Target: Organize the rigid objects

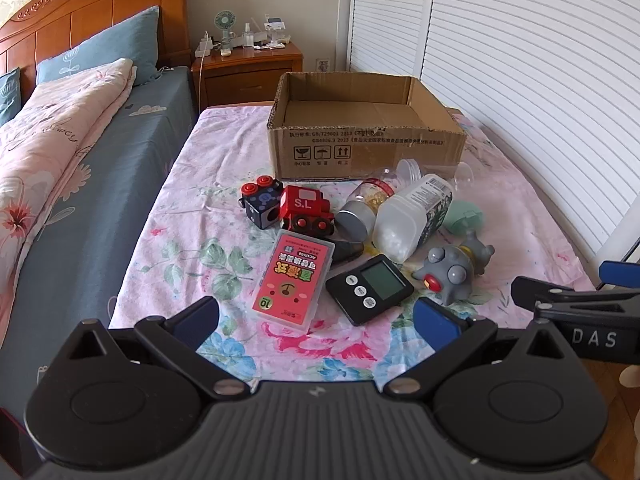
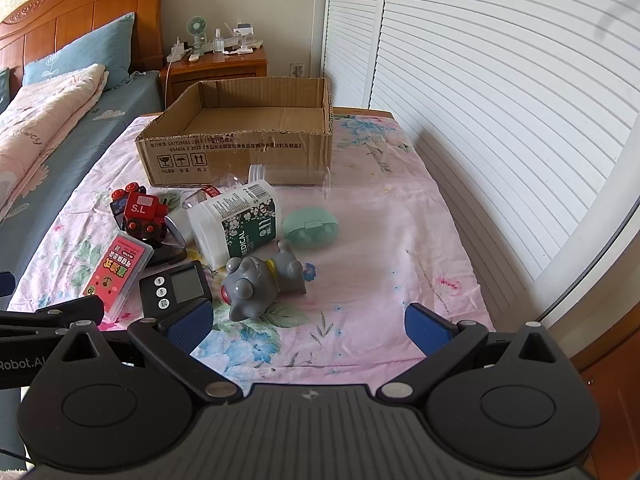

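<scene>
A pile of rigid objects lies on the floral cloth in front of an empty cardboard box (image 1: 360, 148) (image 2: 240, 152): a red toy train (image 1: 306, 210) (image 2: 142, 210), a dark cube toy (image 1: 260, 204), a pink card case (image 1: 294, 284) (image 2: 116, 274), a black timer (image 1: 368, 288) (image 2: 176, 286), a white medical bottle (image 1: 412, 216) (image 2: 236, 220), a grey rubber toy (image 1: 452, 268) (image 2: 260, 280), a green case (image 2: 310, 226). My left gripper (image 1: 316, 324) is open and empty, just short of the card case. My right gripper (image 2: 308, 326) is open and empty, near the grey toy.
A small clear jar (image 1: 360, 208) and a clear cup (image 2: 256, 174) lie by the box. A bed (image 1: 80, 152) runs along the left. White louvred doors (image 2: 500, 80) stand on the right. A nightstand (image 1: 248, 68) is behind the box.
</scene>
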